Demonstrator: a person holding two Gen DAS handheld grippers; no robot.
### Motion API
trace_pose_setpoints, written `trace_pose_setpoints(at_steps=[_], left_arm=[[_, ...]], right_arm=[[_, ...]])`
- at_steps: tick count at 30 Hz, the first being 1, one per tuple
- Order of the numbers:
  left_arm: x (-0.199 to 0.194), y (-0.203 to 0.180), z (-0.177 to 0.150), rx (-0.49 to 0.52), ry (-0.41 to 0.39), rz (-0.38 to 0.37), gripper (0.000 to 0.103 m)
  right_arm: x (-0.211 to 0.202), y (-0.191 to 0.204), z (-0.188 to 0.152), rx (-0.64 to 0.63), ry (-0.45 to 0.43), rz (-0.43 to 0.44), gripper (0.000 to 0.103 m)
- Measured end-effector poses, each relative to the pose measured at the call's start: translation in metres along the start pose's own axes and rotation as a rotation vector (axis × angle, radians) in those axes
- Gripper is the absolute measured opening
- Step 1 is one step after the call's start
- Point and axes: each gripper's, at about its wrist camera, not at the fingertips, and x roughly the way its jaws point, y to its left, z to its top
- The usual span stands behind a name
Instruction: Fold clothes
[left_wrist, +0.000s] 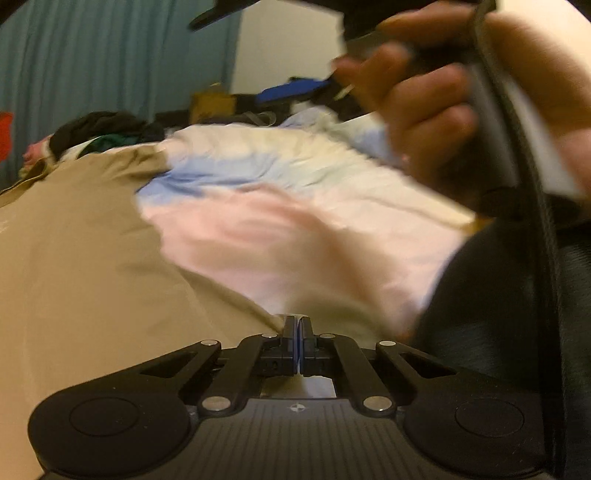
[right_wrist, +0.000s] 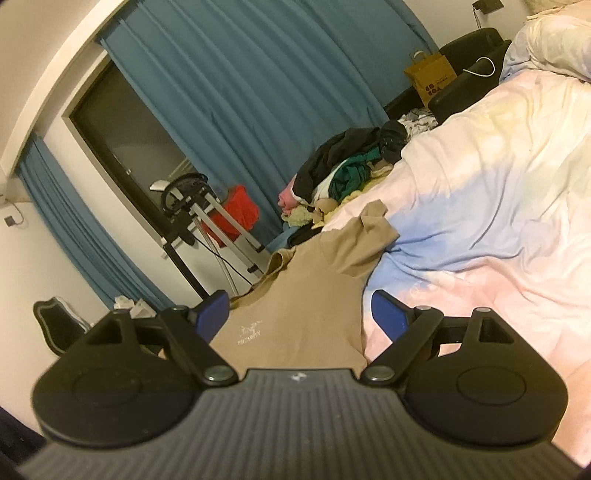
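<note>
- Pressed together, the jaws of my left gripper (left_wrist: 298, 325) pinch an edge of the tan shirt (left_wrist: 74, 258); a thin sliver of cloth sits right at the closed tips.
- Spread wide, the jaws of my right gripper (right_wrist: 300, 314) hold nothing, and their blue pads (right_wrist: 386, 310) stand on either side of the shirt's chest, hovering over it.
- My left gripper lies low and nearly level over the bed, pointing along the shirt toward the far curtain.
- My right hand (left_wrist: 436, 110) shows in the left wrist view, raised up and to the right, fingers wrapped around the handle of its tool, blurred.
- That tan shirt lies spread on the pastel duvet (right_wrist: 498, 206), a small pale logo (right_wrist: 251, 332) on the chest just ahead of my right gripper, its collar toward the bed's edge, one sleeve crumpled further out.
- Beyond the shirt, a pile of clothes (right_wrist: 347, 166) sits on the bed, dark, green and pink pieces mixed.
- Further still, a brown paper bag (right_wrist: 430, 75) stands near a black chair (right_wrist: 469, 70).
- At the back, blue curtains (right_wrist: 240, 92) hang beside a dark window, with a red item (right_wrist: 236, 210) and a metal stand (right_wrist: 214, 218) below them.
</note>
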Motion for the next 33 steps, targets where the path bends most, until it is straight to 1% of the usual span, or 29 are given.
trace_pose_setpoints(at_steps=[4,7,9,10,11,12,13,14,15,19,21,25,27,29,31,33], left_arm=[[0.020,0.012,-0.003,-0.084,0.069,-0.063,0.000],[0.025,0.018,-0.003,-0.111,0.091,-0.074,0.001],[0.021,0.015,-0.003,-0.102,0.087,-0.068,0.006],[0.019,0.014,-0.002,-0.096,0.087,-0.058,0.010],[0.015,0.013,-0.001,-0.094,0.086,-0.038,0.024],[0.010,0.015,-0.001,-0.096,0.083,-0.014,0.044],[0.004,0.017,0.001,-0.104,0.079,0.013,0.055],[-0.002,0.020,0.002,-0.120,0.073,0.042,0.072],[-0.009,0.025,0.004,-0.140,0.066,0.067,0.083],[-0.040,0.058,0.014,-0.236,0.028,0.155,0.089],[-0.057,0.077,0.020,-0.285,0.004,0.228,0.094],[-0.093,0.117,0.033,-0.379,-0.064,0.375,0.097],[-0.110,0.134,0.041,-0.402,-0.119,0.440,0.103],[-0.123,0.149,0.045,-0.421,-0.167,0.503,0.103],[-0.130,0.162,0.044,-0.458,-0.199,0.536,0.103],[-0.131,0.176,0.036,-0.523,-0.223,0.545,0.103]], right_arm=[[0.001,0.002,-0.001,-0.020,-0.003,-0.008,0.086],[0.003,0.006,-0.002,-0.046,0.004,-0.014,0.086],[0.003,0.008,-0.003,-0.062,0.005,-0.013,0.086],[0.003,0.009,-0.003,-0.068,0.005,-0.010,0.086],[0.003,0.010,-0.003,-0.072,0.005,-0.007,0.086],[0.002,0.011,-0.003,-0.074,0.001,-0.001,0.086],[0.001,0.011,-0.003,-0.077,-0.003,0.006,0.086],[0.000,0.012,-0.003,-0.081,-0.011,0.016,0.086],[-0.002,0.013,-0.003,-0.084,-0.019,0.026,0.086],[-0.008,0.017,-0.004,-0.095,-0.050,0.059,0.086],[-0.011,0.018,-0.004,-0.098,-0.067,0.064,0.086],[-0.004,0.015,-0.001,-0.061,-0.085,0.064,0.087],[0.015,0.013,0.004,-0.018,-0.074,0.056,0.087],[0.043,0.010,0.012,0.038,-0.044,0.055,0.087],[0.079,0.000,0.021,0.112,-0.007,0.072,0.087],[0.119,-0.016,0.026,0.184,0.024,0.092,0.087]])
